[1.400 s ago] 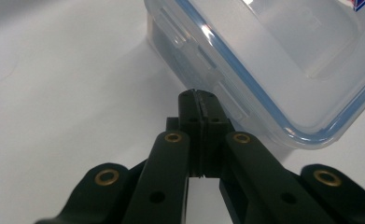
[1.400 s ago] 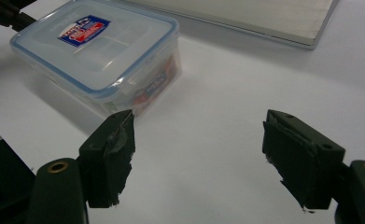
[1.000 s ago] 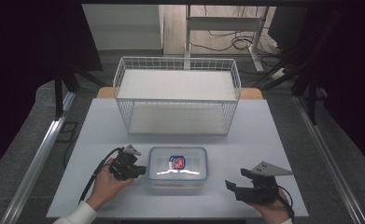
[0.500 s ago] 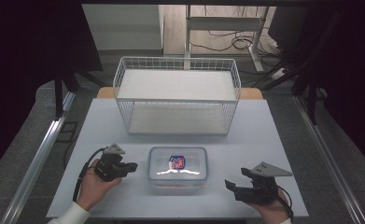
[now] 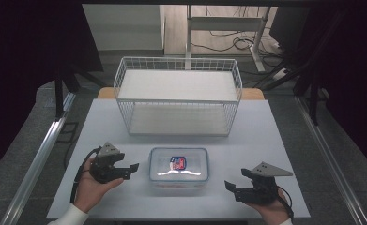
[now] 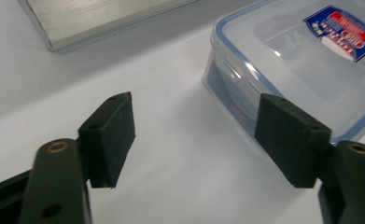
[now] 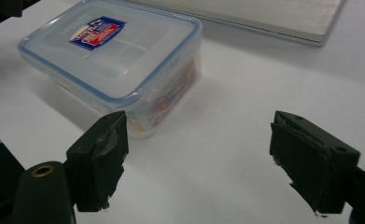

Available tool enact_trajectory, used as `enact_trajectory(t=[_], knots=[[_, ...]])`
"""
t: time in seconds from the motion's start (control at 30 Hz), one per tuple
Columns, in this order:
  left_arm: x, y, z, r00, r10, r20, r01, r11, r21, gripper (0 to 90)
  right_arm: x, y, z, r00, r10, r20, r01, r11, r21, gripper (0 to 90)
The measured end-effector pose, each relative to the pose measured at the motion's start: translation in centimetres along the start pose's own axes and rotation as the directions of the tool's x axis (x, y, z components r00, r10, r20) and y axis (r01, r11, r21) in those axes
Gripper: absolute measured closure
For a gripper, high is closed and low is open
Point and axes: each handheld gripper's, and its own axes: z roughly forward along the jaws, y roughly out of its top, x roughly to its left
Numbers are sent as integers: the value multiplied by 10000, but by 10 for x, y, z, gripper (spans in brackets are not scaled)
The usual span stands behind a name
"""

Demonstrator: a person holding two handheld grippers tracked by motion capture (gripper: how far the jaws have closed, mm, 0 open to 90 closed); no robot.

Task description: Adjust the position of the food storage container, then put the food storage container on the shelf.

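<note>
A clear plastic container [image 5: 179, 168] with a blue-rimmed lid and a red and blue label lies at the front middle of the white table [image 5: 265, 140]. My left gripper [image 5: 133, 168] is held just left of it, open, with its jaws pointing at the container's left end and a small gap between. In the left gripper view the container [image 6: 311, 60] lies past the right jaw of the left gripper [image 6: 196, 140]. My right gripper [image 5: 231, 187] is open at the front right, apart from the container [image 7: 115, 51], with nothing between the fingertips of the right gripper [image 7: 199, 158].
A white wire basket [image 5: 179, 93] stands behind the container, across the middle of the table. Its flat base shows as a pale slab [image 6: 101, 18] at the top of the left gripper view and again as the slab [image 7: 273, 18] in the right gripper view.
My left gripper has drawn back to the left, away from the container's left end, and now holds still. The right gripper and the container have not moved.
</note>
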Motion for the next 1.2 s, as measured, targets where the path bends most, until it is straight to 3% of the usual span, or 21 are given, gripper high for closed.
enact_trajectory(t=[0.1, 0.23, 0.33, 0.4, 0.5, 0.77, 0.93, 1.0, 1.13, 1.2], knots=[[1, 0, -3, 9981, -314, 538, 318, 9995, -78, 277, 3, 1, 2, 9999, -139, -94, 139, 9999, -53, 174], [0, 0, -7, 9939, -547, 962, 569, 9982, -196, 262, 5, 2, 7, 9998, -134, -158, 130, 9997, -216, 161], [2, 1, -9, 9874, -844, 1341, 893, 9955, -307, 221, 5, 6, 7, 9988, 358, -319, -370, 9986, -390, 143], [3, 1, -10, 9847, -952, 1457, 1010, 9943, -329, 197, 6, 8, 7, 9989, 309, -350, -324, 9986, -413, 143], [5, 3, -8, 9757, -1203, 1833, 1271, 9916, -257, 172, 8, 10, 10, 9988, 119, -471, -136, 9992, -366, 143], [7, 6, 1, 9548, -1675, 2454, 1772, 9840, -178, 179, 8, 22, 25, 9949, 424, -915, -447, 9987, -233, 119], [10, 8, 8, 9479, -1952, 2516, 2045, 9788, -110, 176, 10, 28, 34, 9925, 293, -1189, -303, 9995, -64, 120], [12, 9, 12, 9424, -2014, 2669, 2090, 9779, 1, 176, 9, 30, 39, 9899, 343, -1373, -346, 9994, 3, 120], [16, 11, 25, 9231, -2356, 3038, 2392, 9706, 257, 175, 9, 36, 47, 9826, 594, -1762, -572, 9982, 175, 120], [18, 11, 31, 9099, -2510, 3302, 2532, 9667, 369, 175, 10, 39, 51, 9832, 540, -1742, -506, 9984, 238, 120]])
